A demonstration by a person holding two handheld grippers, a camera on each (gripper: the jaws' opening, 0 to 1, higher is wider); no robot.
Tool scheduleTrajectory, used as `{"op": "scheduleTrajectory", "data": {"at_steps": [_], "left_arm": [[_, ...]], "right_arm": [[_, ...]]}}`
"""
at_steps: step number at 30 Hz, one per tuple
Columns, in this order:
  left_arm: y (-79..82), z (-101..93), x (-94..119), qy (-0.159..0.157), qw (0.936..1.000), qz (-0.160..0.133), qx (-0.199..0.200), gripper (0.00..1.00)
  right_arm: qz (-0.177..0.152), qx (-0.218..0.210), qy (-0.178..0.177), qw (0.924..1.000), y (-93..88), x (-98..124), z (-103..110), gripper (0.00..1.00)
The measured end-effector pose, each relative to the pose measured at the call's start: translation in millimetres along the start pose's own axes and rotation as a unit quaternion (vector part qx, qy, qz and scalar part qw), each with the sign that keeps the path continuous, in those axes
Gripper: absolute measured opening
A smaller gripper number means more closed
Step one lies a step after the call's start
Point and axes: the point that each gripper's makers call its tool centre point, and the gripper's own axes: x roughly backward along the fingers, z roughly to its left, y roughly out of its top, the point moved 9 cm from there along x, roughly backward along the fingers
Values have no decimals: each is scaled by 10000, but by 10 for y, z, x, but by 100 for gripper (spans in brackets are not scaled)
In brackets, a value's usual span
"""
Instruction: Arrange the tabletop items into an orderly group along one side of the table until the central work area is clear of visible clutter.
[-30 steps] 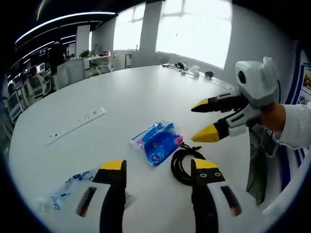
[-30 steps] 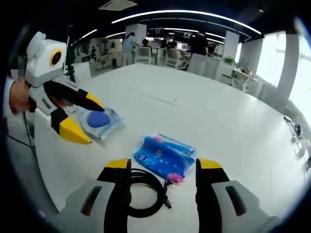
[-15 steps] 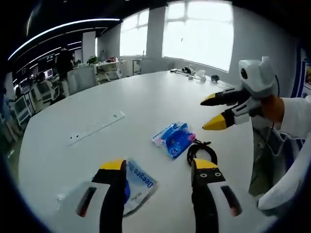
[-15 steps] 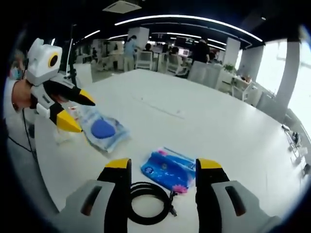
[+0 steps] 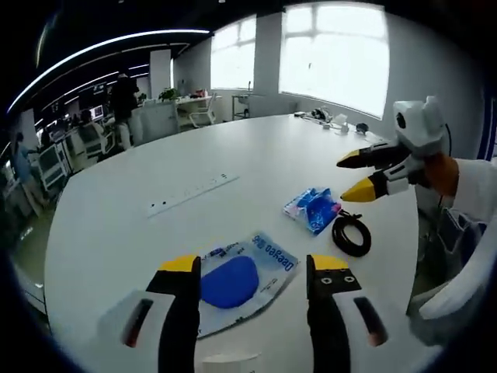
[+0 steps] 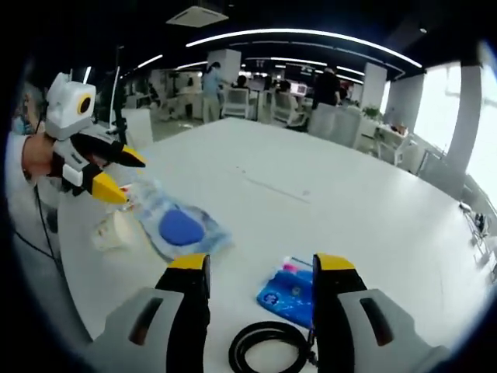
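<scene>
1. In the left gripper view, the left gripper (image 5: 252,268) rises from the bottom with its 2 black, yellow-tipped jaws set wide apart and nothing held between them.
2. Just past those jaws, a clear plastic packet with a round blue pad inside (image 5: 237,278) lies flat on the large white oval table (image 5: 140,241), showing in the gap between the 2 jaws.
3. Further out and to the right lies a small crinkled blue plastic pouch (image 5: 313,209), with a coiled black cable (image 5: 351,234) touching or just beside it on the nearer right.
4. Above the cable, the right gripper (image 5: 359,176) hangs over the table edge, held in a hand with a white sleeve behind it; its 2 yellow-tipped jaws stand open with nothing in them.
5. A long white power strip (image 5: 192,194) lies well apart from the packets, toward the table's middle.
6. At the far end of the table, small dark items (image 5: 332,119) sit near the bright windows; what they are cannot be told.
7. In the right gripper view, its own 2 jaws are wide and hold nothing, with the black cable (image 6: 268,346) and blue pouch (image 6: 289,291) between them.
8. Beyond, to the left, lies the packet with the blue pad (image 6: 181,227), a pale cup-like object (image 6: 113,230) beside it, and the left gripper (image 6: 119,176) hanging above.
</scene>
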Motion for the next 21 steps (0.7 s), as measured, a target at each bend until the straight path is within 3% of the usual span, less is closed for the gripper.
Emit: {"op": "scheduleTrajectory", "data": {"at_steps": [10,21], "left_arm": [[-97,272,169,278,9995,54,135,56],[-215,465,174,436,9986,172,259,56]], "right_arm": [[49,22,271,9996,78,-195,222,52],[309,-30,591,9978,-19,-476,459,51]]}}
